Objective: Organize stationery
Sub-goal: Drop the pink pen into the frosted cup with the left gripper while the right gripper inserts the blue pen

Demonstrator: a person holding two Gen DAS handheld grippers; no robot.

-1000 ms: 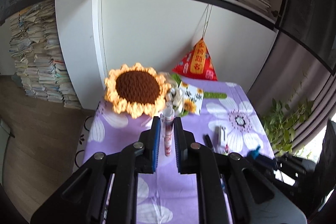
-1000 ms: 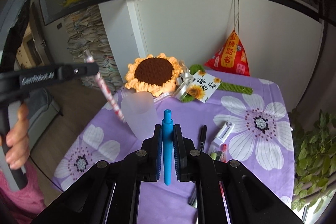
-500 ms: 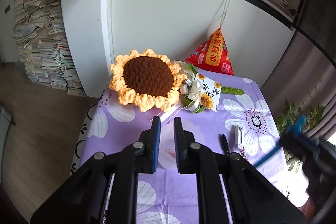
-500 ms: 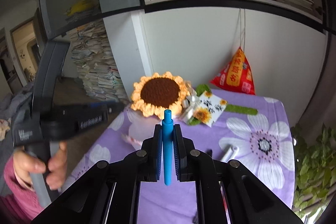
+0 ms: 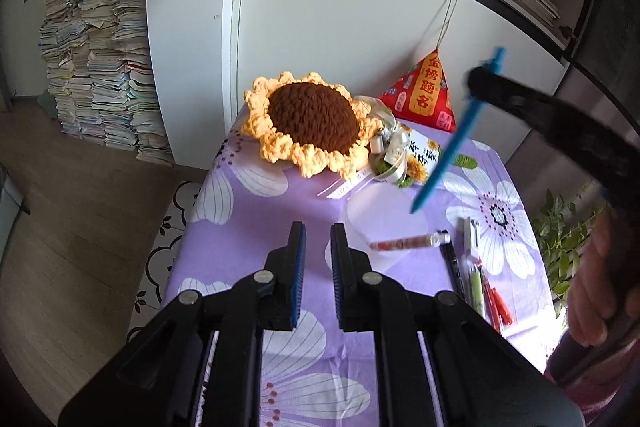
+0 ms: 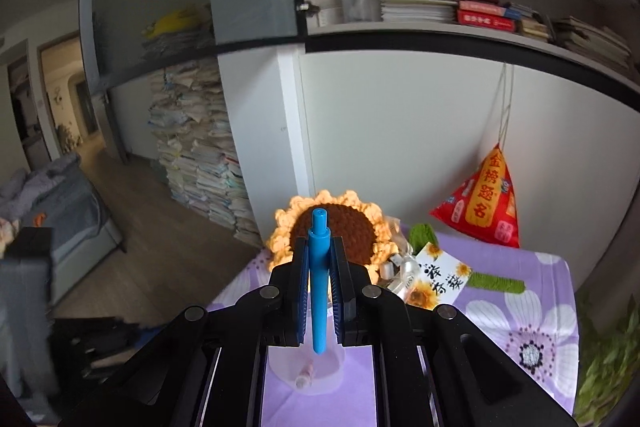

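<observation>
A translucent white cup point(image 5: 384, 227) stands on the purple flowered tablecloth point(image 5: 248, 219); a pink pen point(image 5: 404, 242) lies in it. My left gripper point(image 5: 318, 239) is empty, jaws slightly apart, just left of the cup. My right gripper point(image 6: 319, 255) is shut on a blue pen point(image 6: 318, 287) and holds it upright directly above the cup point(image 6: 306, 371). In the left wrist view the blue pen point(image 5: 452, 143) hangs tip-down over the cup's rim. Several loose pens point(image 5: 480, 283) lie right of the cup.
A crocheted sunflower point(image 5: 312, 123), a small bouquet with a card point(image 5: 404, 155) and a red pyramid bag point(image 5: 424, 95) stand at the table's back. A white stapler-like item point(image 5: 472, 235) lies by the pens. A plant point(image 5: 568, 243) stands at the right.
The pink pen left my left gripper and now lies in the cup. My right gripper carried the blue pen up and over the cup.
</observation>
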